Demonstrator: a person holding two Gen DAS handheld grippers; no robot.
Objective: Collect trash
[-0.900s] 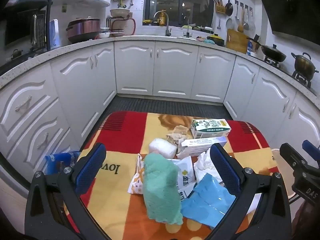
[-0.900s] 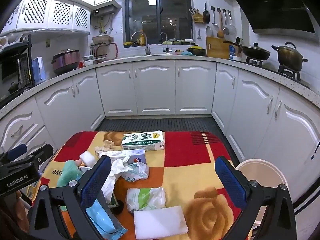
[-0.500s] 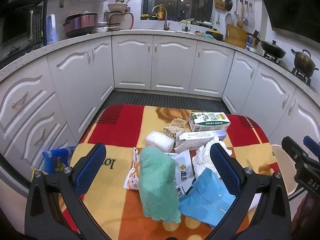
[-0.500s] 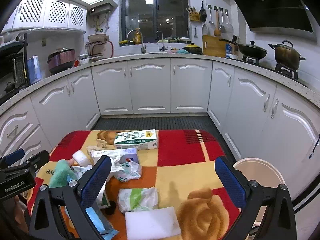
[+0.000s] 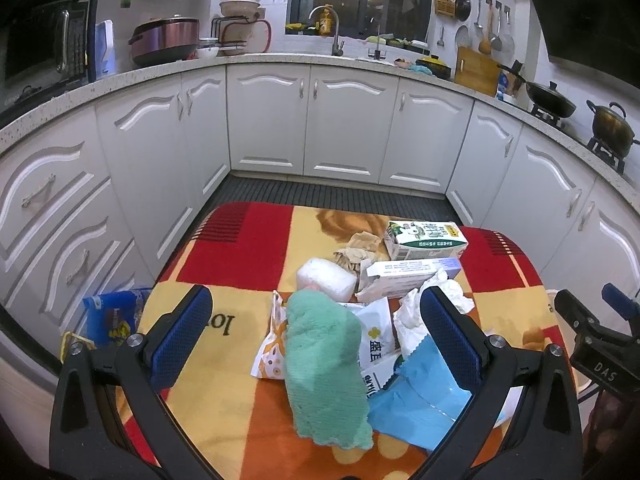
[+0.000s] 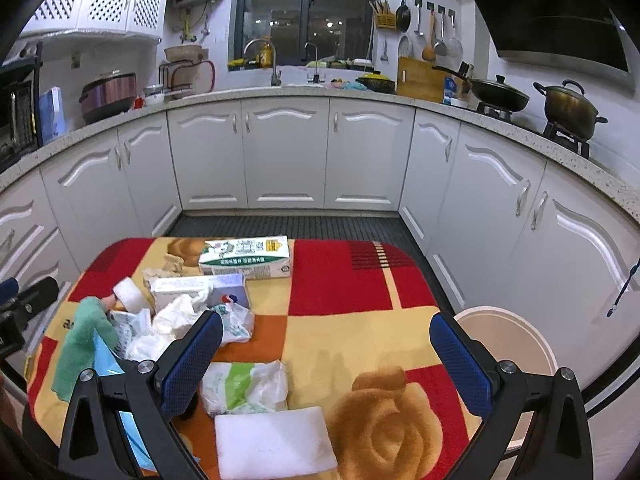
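Two tongs hang over the table, both spread wide and holding nothing. The left gripper has the green cloth right between its fingers, with the cloth's long side running straight ahead, away from the tongs. The right gripper is nearer the white crumpled bag and the white pad, and the bin sits off to its right.

Fuzzy green cloth beside glossy blue plastic wrapper, crumpled.
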